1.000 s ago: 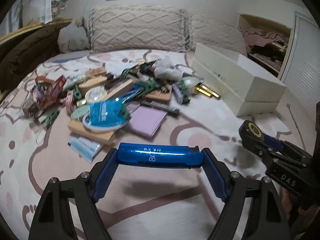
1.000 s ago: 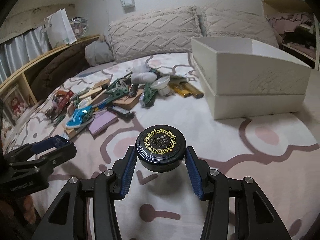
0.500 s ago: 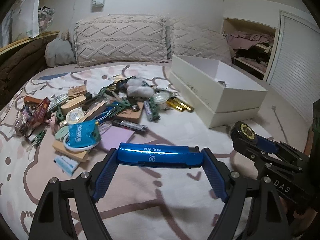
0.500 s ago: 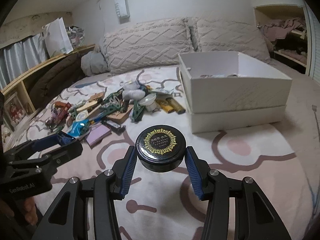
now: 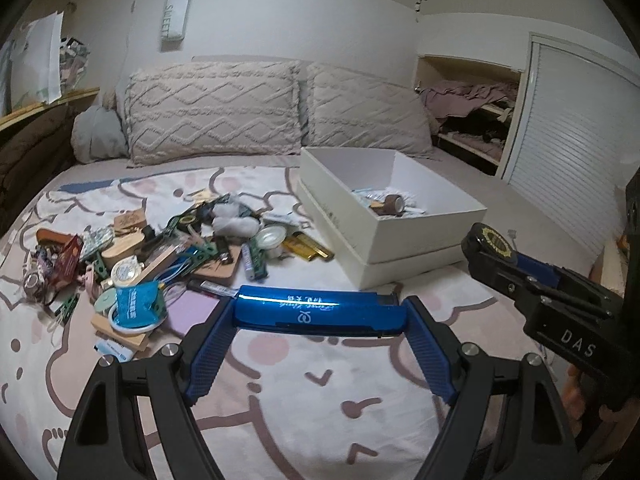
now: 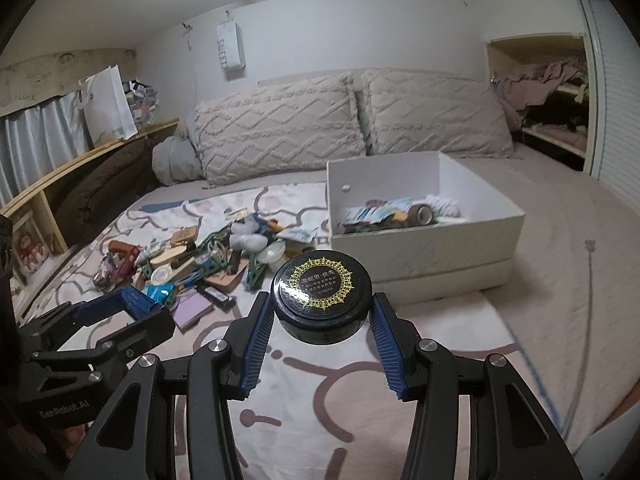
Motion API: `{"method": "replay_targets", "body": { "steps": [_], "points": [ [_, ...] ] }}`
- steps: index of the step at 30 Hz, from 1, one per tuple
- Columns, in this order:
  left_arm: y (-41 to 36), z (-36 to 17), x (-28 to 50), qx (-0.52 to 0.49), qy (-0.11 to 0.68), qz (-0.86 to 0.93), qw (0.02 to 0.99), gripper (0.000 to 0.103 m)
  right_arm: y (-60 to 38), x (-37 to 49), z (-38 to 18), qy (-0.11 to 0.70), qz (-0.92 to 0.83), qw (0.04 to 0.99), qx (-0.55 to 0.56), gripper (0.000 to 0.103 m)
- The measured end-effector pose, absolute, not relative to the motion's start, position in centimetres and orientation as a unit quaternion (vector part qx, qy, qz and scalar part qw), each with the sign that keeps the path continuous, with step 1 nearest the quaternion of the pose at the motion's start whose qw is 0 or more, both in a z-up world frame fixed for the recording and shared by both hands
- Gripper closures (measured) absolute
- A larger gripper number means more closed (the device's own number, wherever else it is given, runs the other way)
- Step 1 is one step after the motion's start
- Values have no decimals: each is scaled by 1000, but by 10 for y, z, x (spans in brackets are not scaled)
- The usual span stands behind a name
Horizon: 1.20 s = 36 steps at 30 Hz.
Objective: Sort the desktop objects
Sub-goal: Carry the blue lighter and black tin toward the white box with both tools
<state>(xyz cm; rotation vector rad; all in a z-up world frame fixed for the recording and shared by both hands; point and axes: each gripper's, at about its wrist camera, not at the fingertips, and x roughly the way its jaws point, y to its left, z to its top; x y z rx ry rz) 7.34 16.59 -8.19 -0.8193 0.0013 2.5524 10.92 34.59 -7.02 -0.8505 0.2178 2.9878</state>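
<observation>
It is a bedroom, and the bed (image 5: pixel 320 392) carries everything: a pale sheet printed with looping mauve-pink outlines and round blobs, and two tufted beige pillows (image 5: pixel 212 116) with raised zigzag ridges leaning on the white wall. A louvred white door (image 5: pixel 568 152) stands to the right, beside an open cubby stuffed with rumpled clothes. One rigid white box (image 6: pixel 424 248) sits on the sheet nested in its lid, and inside lie a brown tape roll and what look like flat packets, too small to count. Left of it sprawls a heap of oddments (image 5: pixel 160 264). The left gripper (image 5: pixel 320 316) has its jaws clamped endwise on a glossy blue oblong case (image 5: pixel 316 310), held above the sheet. The right gripper (image 6: pixel 322 312) squeezes a squat round black jar (image 6: pixel 322 300) with a gold-patterned lid, short of the box.
</observation>
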Motion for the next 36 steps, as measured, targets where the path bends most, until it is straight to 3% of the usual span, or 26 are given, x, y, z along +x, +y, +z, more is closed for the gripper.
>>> {"method": "replay_targets", "body": {
  "steps": [15, 36],
  "points": [
    [209, -33, 80, -266, -4, 935, 234, 20, 380, 113, -32, 63, 966, 8, -252, 53],
    [286, -14, -10, -263, -54, 936, 225, 20, 468, 31, 18, 59, 966, 13, -250, 53]
  ]
}}
